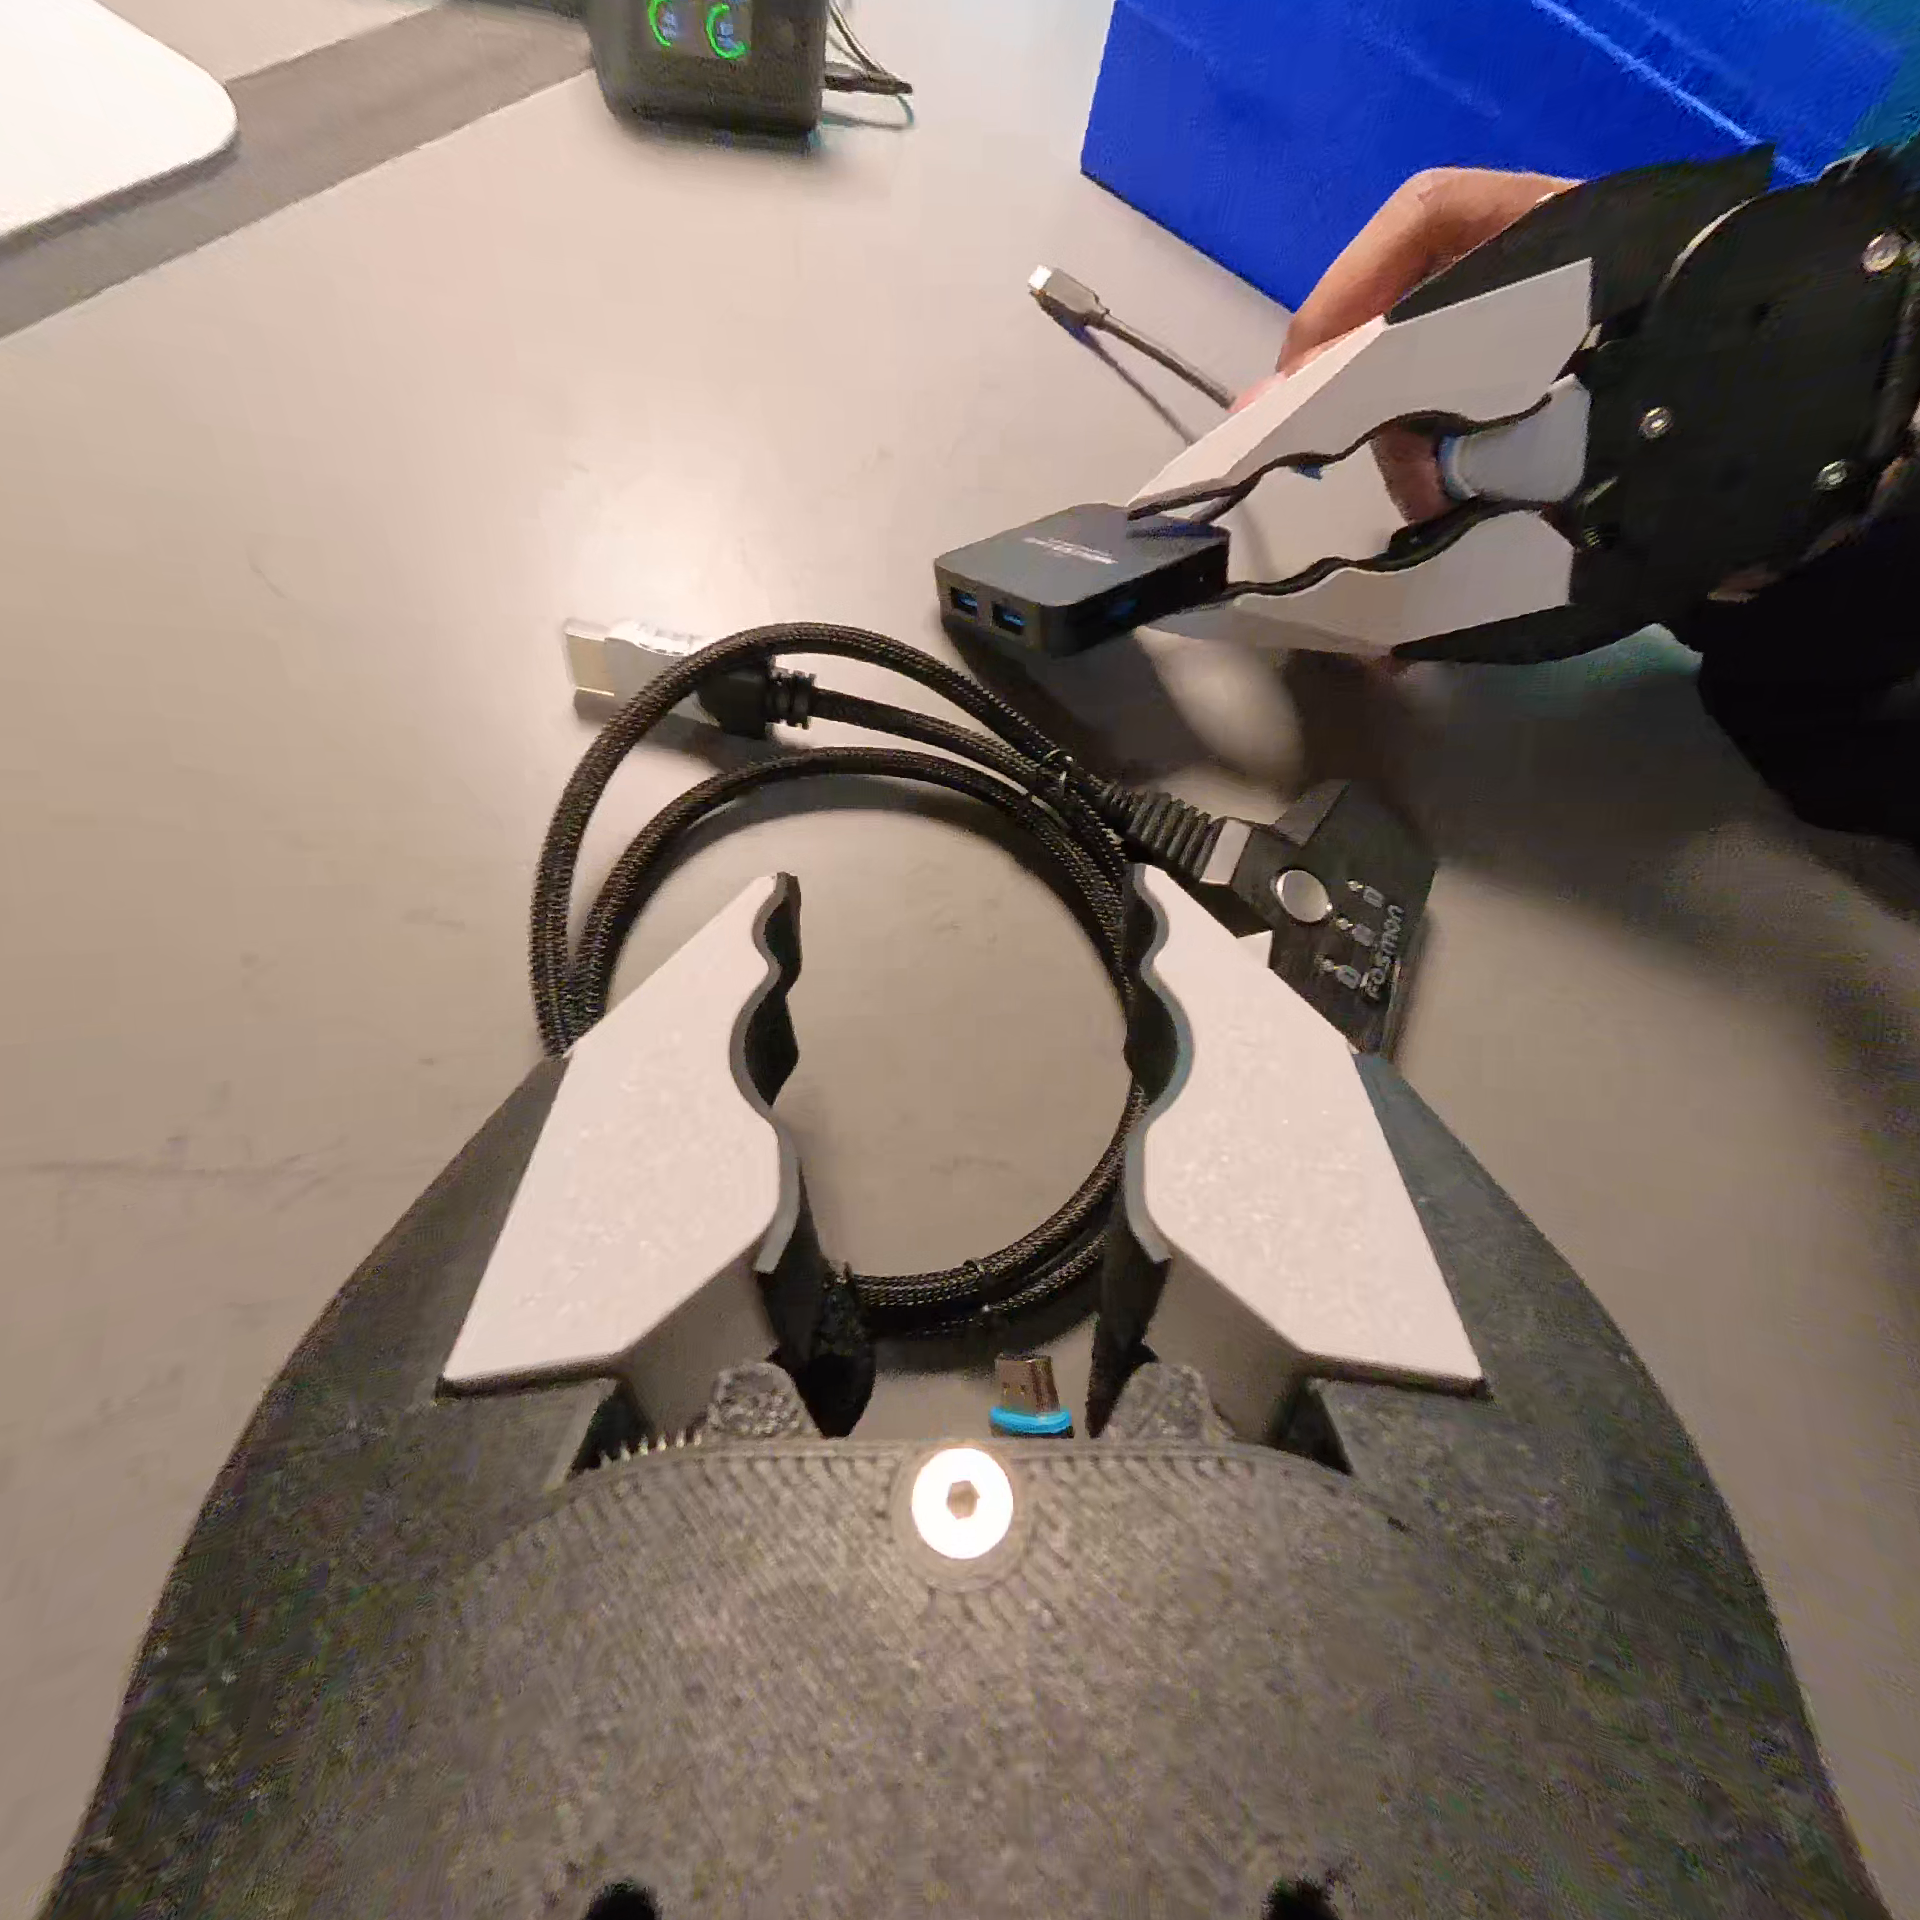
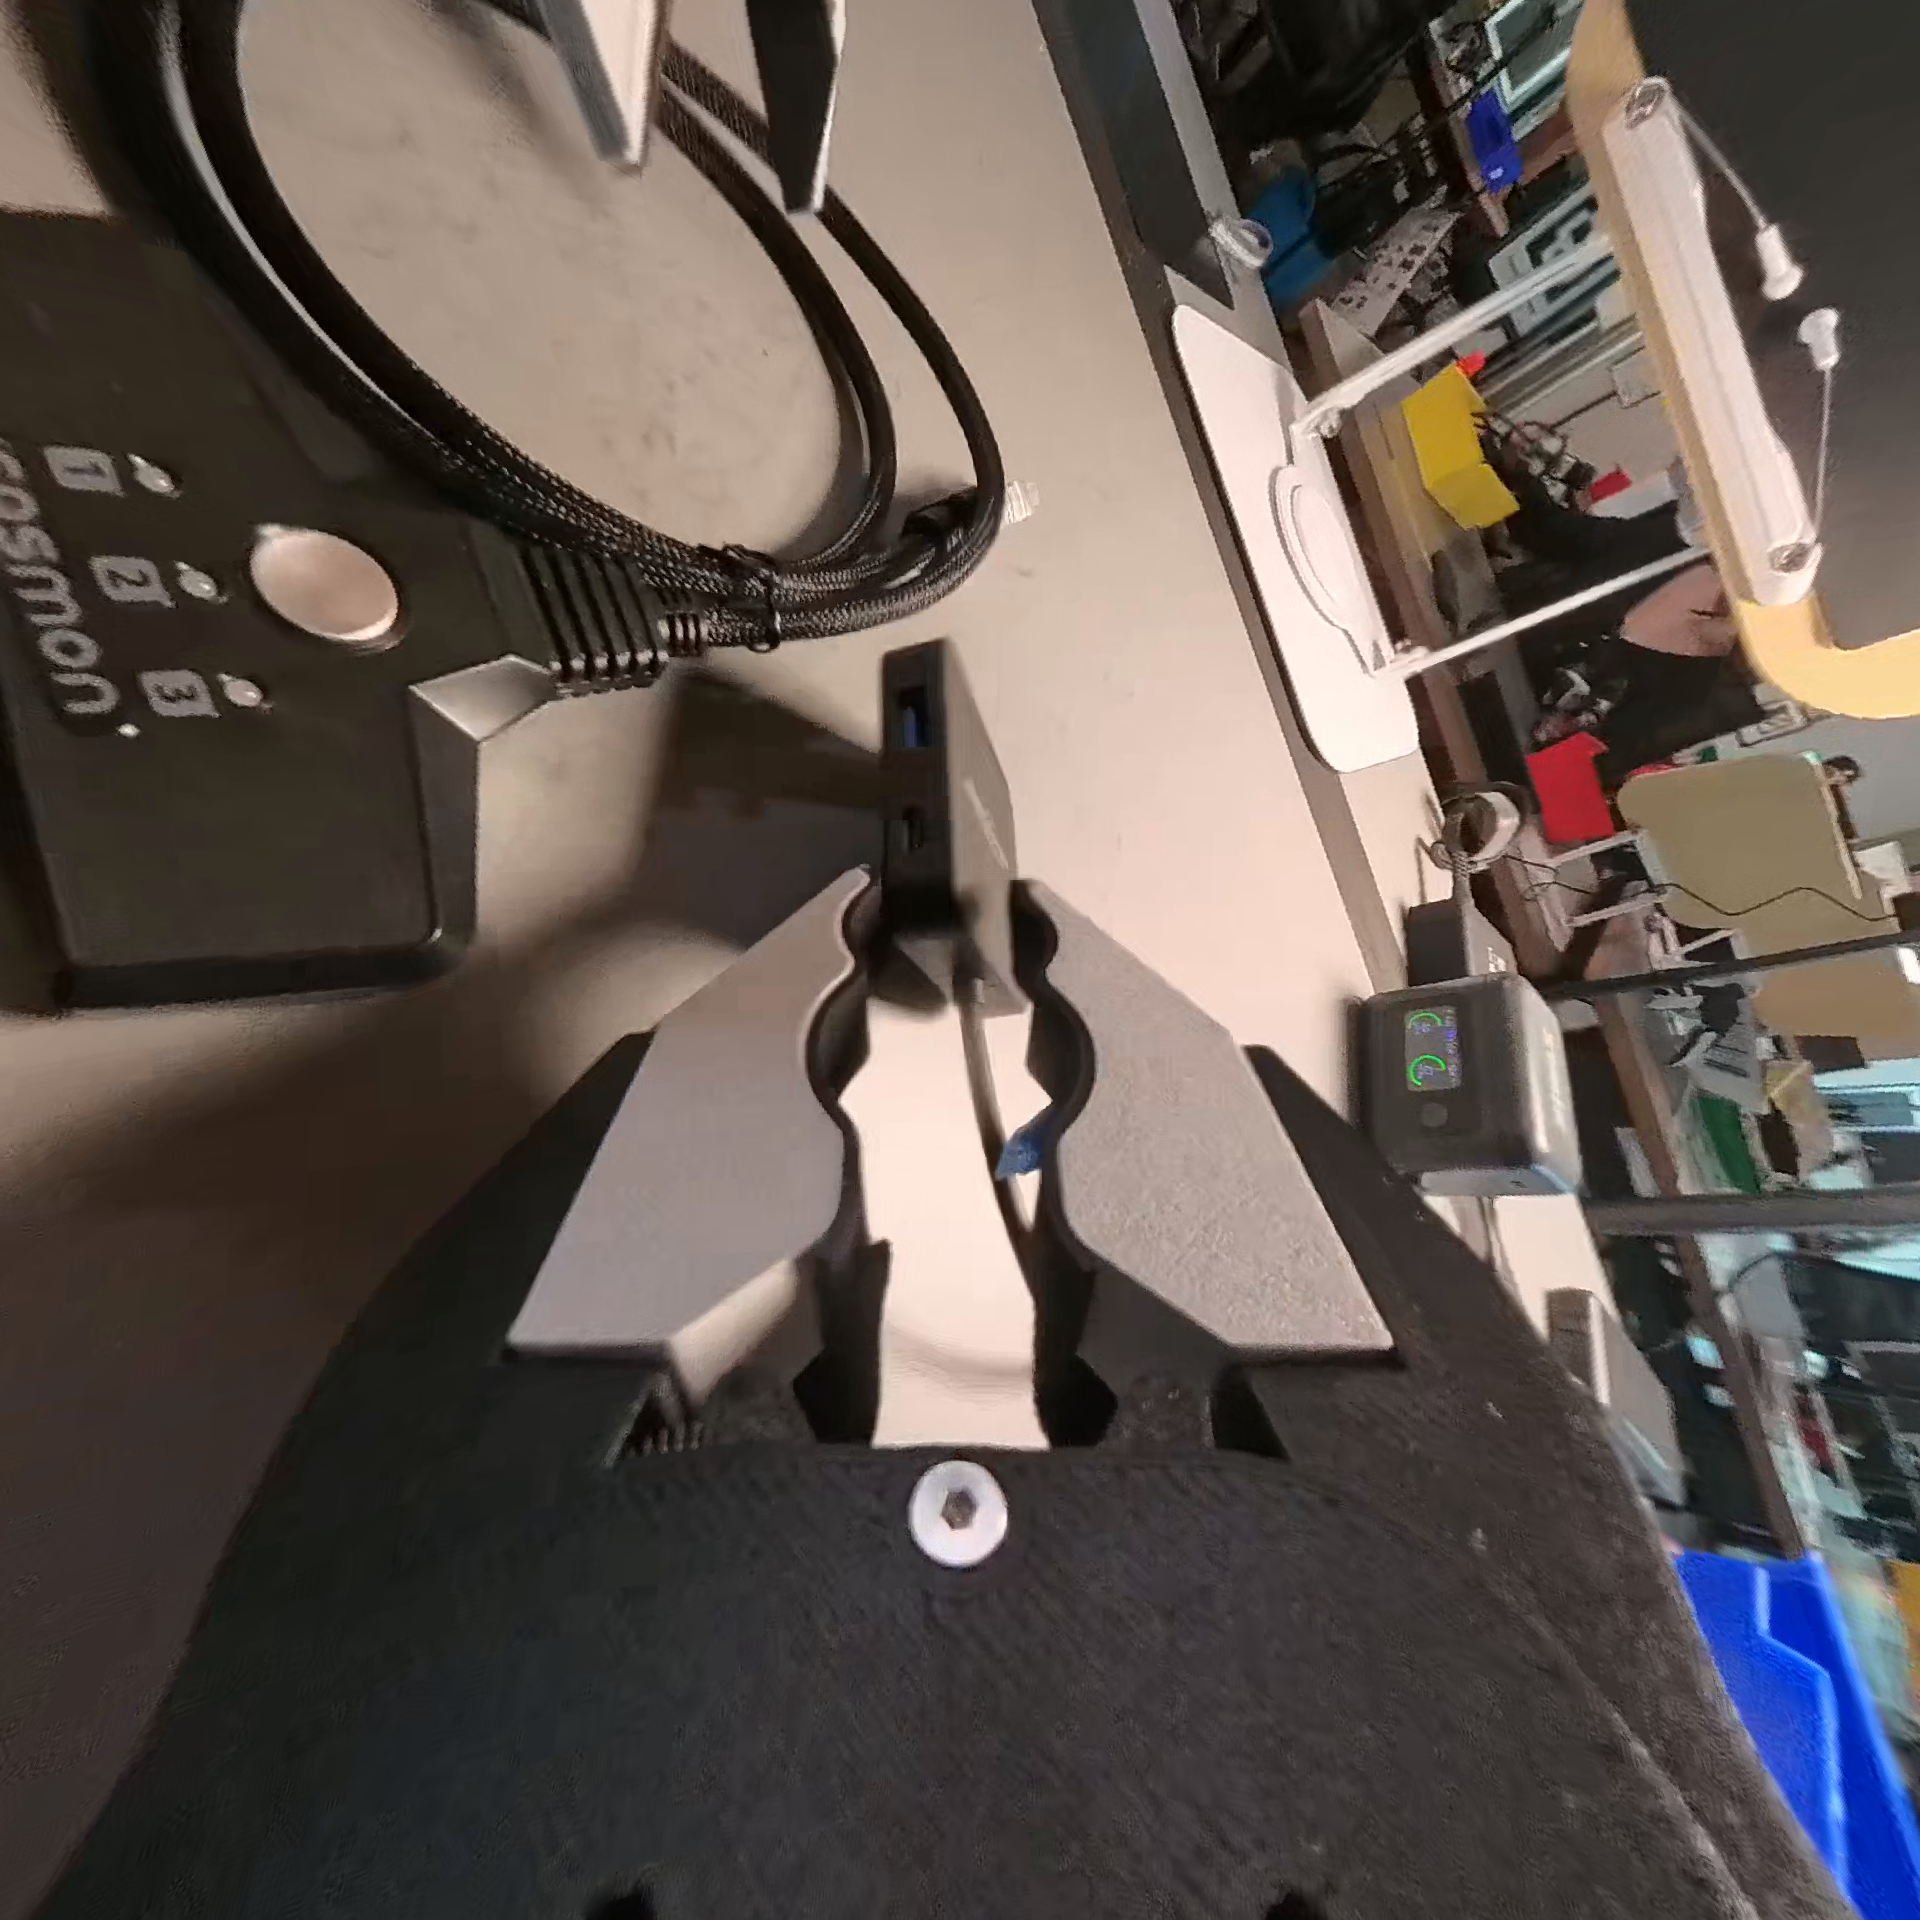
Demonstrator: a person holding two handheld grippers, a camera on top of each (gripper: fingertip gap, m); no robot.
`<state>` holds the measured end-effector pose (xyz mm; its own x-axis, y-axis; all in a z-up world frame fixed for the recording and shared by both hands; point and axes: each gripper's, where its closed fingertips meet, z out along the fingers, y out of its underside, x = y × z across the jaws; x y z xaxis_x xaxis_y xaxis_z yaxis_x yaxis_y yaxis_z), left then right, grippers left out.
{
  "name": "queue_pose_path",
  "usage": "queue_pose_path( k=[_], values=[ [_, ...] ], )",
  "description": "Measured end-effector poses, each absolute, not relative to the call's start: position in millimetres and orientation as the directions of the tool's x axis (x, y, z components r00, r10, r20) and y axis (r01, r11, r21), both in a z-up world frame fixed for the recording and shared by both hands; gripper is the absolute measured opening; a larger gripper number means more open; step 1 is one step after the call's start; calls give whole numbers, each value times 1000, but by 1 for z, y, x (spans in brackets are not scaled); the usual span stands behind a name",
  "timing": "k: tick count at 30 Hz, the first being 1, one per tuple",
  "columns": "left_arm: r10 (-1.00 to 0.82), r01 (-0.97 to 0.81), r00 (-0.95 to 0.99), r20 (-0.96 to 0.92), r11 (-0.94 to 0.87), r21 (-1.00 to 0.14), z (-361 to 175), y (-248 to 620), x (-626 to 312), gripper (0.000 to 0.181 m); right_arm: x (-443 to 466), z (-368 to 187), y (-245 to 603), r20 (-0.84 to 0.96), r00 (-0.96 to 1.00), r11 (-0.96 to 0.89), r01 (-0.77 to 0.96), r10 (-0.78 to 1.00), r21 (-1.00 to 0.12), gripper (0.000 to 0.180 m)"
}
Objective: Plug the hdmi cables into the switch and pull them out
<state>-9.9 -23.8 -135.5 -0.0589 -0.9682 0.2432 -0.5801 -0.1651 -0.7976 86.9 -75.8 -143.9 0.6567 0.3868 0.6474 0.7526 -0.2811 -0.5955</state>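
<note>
The black switch (image 1: 1340, 925) with a round button lies on the grey table; it also shows in the right wrist view (image 2: 208, 727). Its black braided cable (image 1: 831, 769) is coiled beside it, and the silver HDMI plug (image 1: 613, 655) lies loose on the table. My left gripper (image 1: 966, 894) is open and empty over the coil. My right gripper (image 2: 940, 914) is shut on a small black hub (image 2: 945, 810) with blue ports. In the left wrist view the hub (image 1: 1081, 571) is tilted just above the table. The hub's thin cable ends in a loose plug (image 1: 1060, 296).
A blue bin (image 1: 1455, 125) stands at the back right. A black device with green displays (image 1: 707, 52) sits at the back. A white pad (image 1: 83, 114) lies at the back left. A blue-ringed connector (image 1: 1029, 1397) lies under my left gripper. Spacing between my two grippers at the tips: around 12 centimetres. My left gripper is the nearer one to the silver HDMI plug (image 1: 613, 655): about 7 centimetres, against 12 centimetres. About 8 centimetres separates my left fingertips from the black switch (image 1: 1340, 925). The right camera catches it too, in the right wrist view (image 2: 208, 582).
</note>
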Motion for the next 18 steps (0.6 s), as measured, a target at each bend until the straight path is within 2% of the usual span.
queue_pose_path(
  k=[2, 4, 6, 9, 10, 11, 18],
  values=[
    [-981, -568, -44, 188, -131, -812, -133, -14, -13, 53, 82, -138, -79, 546, 732, -277, 668, 406, -690, 41],
    [-987, -550, -31, 158, -115, -827, -130, -7, -16, 43, 73, -126, -84, 349, 829, -281, 495, 438, -823, 57],
    [-988, -529, -21, 155, -121, -840, -127, -2, -19, 28, 70, -113, -85, 201, 872, -283, 350, 446, -893, 44],
    [-981, -494, -41, 190, -145, -857, -122, -4, -19, 1, 82, -121, -81, 214, 897, -324, 350, 388, -879, 23],
    [-978, -493, -58, 202, -148, -858, -122, -7, -19, 0, 87, -124, -79, 229, 903, -338, 357, 363, -871, 16],
    [-976, -502, -67, 206, -145, -853, -124, -10, -19, 0, 89, -126, -78, 231, 907, -347, 356, 353, -868, 2],
    [-980, -546, -88, 179, -103, -831, -135, -19, -18, 0, 88, -111, -77, 159, 926, -298, 268, 341, -916, 1]
  ],
)
